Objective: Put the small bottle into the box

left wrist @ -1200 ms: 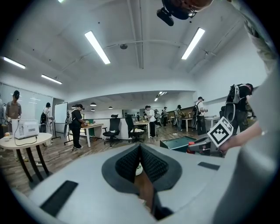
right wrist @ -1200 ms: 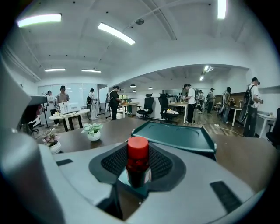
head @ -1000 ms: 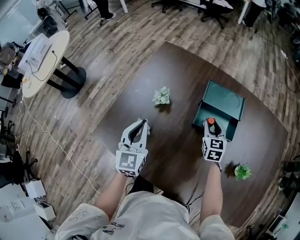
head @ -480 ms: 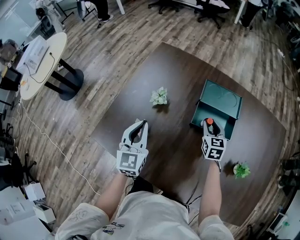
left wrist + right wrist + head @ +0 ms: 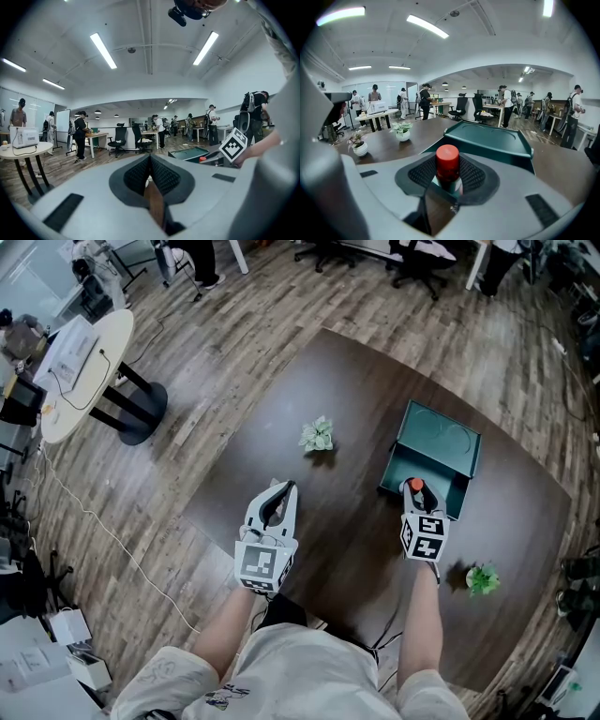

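Observation:
My right gripper (image 5: 417, 491) is shut on the small bottle (image 5: 419, 486), which stands upright with its red cap (image 5: 447, 160) above the pads (image 5: 471, 176). It hangs at the near edge of the teal box (image 5: 442, 420), whose flat top with two round dents (image 5: 490, 137) lies just beyond the bottle. To the left, over the dark table (image 5: 347, 381), my left gripper (image 5: 280, 491) has its jaws shut together (image 5: 150, 161) with nothing between them. The left gripper view shows the box (image 5: 186, 152) and the red cap (image 5: 202, 159) far off to the right.
A small pale plant in a white pot (image 5: 319, 434) stands mid-table, left of the box. A green plant (image 5: 482, 580) sits near the table's right front edge. A round white table (image 5: 80, 362) stands on the wood floor at the left. People and office chairs fill the background.

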`<state>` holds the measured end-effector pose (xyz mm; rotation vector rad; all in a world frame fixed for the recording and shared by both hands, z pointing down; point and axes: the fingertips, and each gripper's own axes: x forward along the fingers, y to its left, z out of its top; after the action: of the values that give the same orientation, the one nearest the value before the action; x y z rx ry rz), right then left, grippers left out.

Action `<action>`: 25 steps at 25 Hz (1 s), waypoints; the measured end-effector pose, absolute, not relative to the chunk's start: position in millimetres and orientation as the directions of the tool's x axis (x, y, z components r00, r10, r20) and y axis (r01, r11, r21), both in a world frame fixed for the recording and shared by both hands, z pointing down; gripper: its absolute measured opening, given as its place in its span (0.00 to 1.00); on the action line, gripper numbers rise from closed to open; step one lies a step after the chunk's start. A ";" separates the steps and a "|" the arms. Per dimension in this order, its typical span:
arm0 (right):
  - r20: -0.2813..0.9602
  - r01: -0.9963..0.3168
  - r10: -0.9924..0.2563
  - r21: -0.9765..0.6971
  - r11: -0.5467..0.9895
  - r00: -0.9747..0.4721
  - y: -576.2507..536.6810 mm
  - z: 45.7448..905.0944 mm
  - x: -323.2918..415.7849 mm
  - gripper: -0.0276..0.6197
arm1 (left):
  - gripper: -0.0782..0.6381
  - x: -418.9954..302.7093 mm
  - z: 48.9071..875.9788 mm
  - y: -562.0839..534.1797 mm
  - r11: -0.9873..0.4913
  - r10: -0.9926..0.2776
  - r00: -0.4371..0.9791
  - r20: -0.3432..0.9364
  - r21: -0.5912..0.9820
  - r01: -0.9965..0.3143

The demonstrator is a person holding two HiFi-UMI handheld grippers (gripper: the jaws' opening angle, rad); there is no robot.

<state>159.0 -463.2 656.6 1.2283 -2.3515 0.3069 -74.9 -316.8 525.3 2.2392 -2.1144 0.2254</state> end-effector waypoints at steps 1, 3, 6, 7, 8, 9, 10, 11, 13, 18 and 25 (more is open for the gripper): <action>0.500 -0.819 -0.714 0.015 0.574 -0.491 -463.1 656.6 159.0 0.27 | 0.11 -75.2 524.4 -316.4 -0.061 -0.989 0.051 0.140 -0.061 -0.996; 0.501 -0.821 -0.714 0.011 0.571 -0.490 -463.2 657.0 158.9 0.27 | 0.11 -76.9 523.9 -315.2 -0.054 -0.989 0.046 0.138 -0.057 -0.997; 0.505 -0.823 -0.713 0.009 0.568 -0.487 -464.9 658.6 158.3 0.28 | 0.11 -79.3 523.5 -314.2 -0.048 -0.990 0.039 0.138 -0.056 -0.997; 0.509 -0.822 -0.711 0.009 0.569 -0.486 -464.9 658.1 157.9 0.30 | 0.11 -79.8 522.7 -313.7 -0.046 -0.990 0.038 0.136 -0.056 -0.997; 0.510 -0.821 -0.710 0.011 0.571 -0.487 -464.5 656.1 157.2 0.33 | 0.11 -80.2 521.6 -312.9 -0.045 -0.990 0.038 0.135 -0.055 -0.997; 0.506 -0.820 -0.711 0.012 0.573 -0.489 -463.9 652.5 156.2 0.37 | 0.11 -80.4 520.1 -312.0 -0.045 -0.990 0.038 0.133 -0.055 -0.997; 0.499 -0.818 -0.713 0.014 0.574 -0.492 -463.3 647.8 155.0 0.38 | 0.11 -80.6 518.4 -311.1 -0.046 -0.991 0.039 0.131 -0.056 -0.997; 0.491 -0.818 -0.718 0.018 0.575 -0.494 -462.7 642.6 153.8 0.39 | 0.11 -80.7 516.9 -310.3 -0.048 -0.991 0.040 0.128 -0.057 -0.997; 0.473 -0.817 -0.728 0.027 0.576 -0.497 -461.8 631.2 152.3 0.40 | 0.11 -80.9 513.9 -309.4 -0.054 -0.991 0.046 0.123 -0.059 -0.997; 0.427 -0.822 -0.758 0.057 0.567 -0.493 -462.6 601.9 152.4 0.40 | 0.11 -84.3 503.0 -315.2 -0.065 -0.994 0.061 0.088 -0.050 -0.997; 0.366 -0.855 -0.816 0.093 0.510 -0.447 -445.3 565.3 169.6 0.40 | 0.11 -79.8 487.8 -321.7 -0.132 -0.991 0.131 0.030 -0.045 -0.990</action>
<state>169.6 -445.3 565.3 1.3873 -2.3920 0.1483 -79.8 -321.7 487.8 2.3728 -2.0792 0.0826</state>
